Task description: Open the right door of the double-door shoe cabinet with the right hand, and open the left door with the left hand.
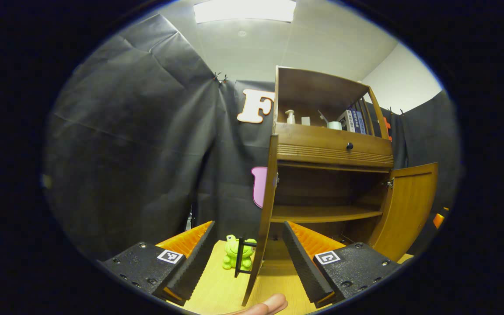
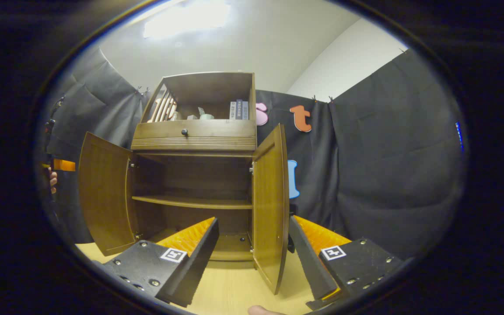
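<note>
The brown wooden shoe cabinet (image 1: 335,148) stands on a pale wooden table with both doors swung out. In the left gripper view the left door (image 1: 266,210) is seen edge-on, its black handle (image 1: 242,258) facing left. My left gripper (image 1: 247,267) is open, with this door's lower edge standing between its wide-apart fingers. The right door (image 1: 409,205) hangs open at the far right. In the right gripper view the right door (image 2: 271,201) stands between the fingers of my open right gripper (image 2: 252,262). The left door (image 2: 103,192) is wide open, and the inner shelf (image 2: 190,202) is bare.
A green frog toy (image 1: 236,256) sits on the table (image 1: 217,288) just left of the left door. The cabinet's top shelf holds a bottle (image 1: 290,117) and books (image 1: 355,121), above a drawer with a knob (image 1: 349,146). Black cloth walls surround the booth.
</note>
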`<state>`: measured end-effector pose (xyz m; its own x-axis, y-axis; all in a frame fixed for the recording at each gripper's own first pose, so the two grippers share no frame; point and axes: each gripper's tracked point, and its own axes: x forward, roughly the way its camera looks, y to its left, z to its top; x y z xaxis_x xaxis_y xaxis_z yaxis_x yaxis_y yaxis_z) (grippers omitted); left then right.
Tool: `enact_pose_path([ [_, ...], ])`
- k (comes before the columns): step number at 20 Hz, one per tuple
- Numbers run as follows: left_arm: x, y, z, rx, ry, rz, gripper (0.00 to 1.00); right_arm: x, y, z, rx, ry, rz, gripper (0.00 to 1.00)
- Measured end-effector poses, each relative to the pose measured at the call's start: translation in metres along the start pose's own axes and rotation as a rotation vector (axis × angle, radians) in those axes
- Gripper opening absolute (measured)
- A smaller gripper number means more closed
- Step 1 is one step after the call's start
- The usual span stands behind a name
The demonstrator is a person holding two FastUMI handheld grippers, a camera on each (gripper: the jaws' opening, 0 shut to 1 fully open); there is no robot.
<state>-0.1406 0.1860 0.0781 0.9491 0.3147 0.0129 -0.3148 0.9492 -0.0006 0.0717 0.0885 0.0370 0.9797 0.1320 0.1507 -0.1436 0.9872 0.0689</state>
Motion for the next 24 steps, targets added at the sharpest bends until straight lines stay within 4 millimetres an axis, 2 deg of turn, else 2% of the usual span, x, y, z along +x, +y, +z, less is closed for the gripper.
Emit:
enact_pose_path([
  [2,-0.006,-0.013,0.009,-0.001,-0.016,0.018,0.9,-0.002,0.006,0.006,0.009,-0.008,0.02,0.95],
  [3,-0.008,-0.021,0.014,0.0,-0.027,0.014,0.95,-0.003,0.01,0.009,0.011,-0.013,0.034,0.95],
  [4,-0.009,-0.031,0.019,0.003,-0.036,0.002,0.9,-0.003,0.013,0.012,0.012,-0.016,0.047,0.95],
  [5,-0.01,-0.042,0.022,0.005,-0.039,-0.012,0.9,-0.003,0.017,0.014,0.012,-0.017,0.055,0.95],
  [6,-0.01,-0.056,0.022,0.005,-0.042,-0.032,0.9,-0.003,0.018,0.015,0.013,-0.017,0.061,0.93],
  [9,-0.016,-0.097,0.023,0.014,-0.065,-0.091,0.9,0.003,0.029,0.018,0.01,-0.009,0.078,0.96],
  [11,-0.018,-0.128,0.015,0.021,-0.066,-0.148,0.91,0.007,0.036,0.018,0.002,-0.004,0.091,0.96],
  [13,-0.018,-0.157,-0.002,0.025,-0.046,-0.198,0.92,0.013,0.044,0.017,0.004,0.002,0.093,0.95],
  [17,-0.011,-0.205,-0.035,0.042,-0.002,-0.27,0.92,0.028,0.048,0.019,0.057,0.014,0.083,0.95],
  [19,-0.005,-0.223,-0.048,0.038,0.015,-0.283,0.92,0.035,0.044,0.02,0.071,0.014,0.064,0.95],
  [20,-0.001,-0.23,-0.054,0.031,0.023,-0.285,0.96,0.037,0.043,0.02,0.074,0.008,0.059,0.96],
  [22,0.009,-0.237,-0.064,0.013,0.036,-0.268,0.92,0.041,0.045,0.021,0.061,-0.001,0.058,0.96],
  [24,0.019,-0.244,-0.073,0.008,0.041,-0.249,0.96,0.044,0.048,0.021,0.049,0.0,0.056,0.93],
])
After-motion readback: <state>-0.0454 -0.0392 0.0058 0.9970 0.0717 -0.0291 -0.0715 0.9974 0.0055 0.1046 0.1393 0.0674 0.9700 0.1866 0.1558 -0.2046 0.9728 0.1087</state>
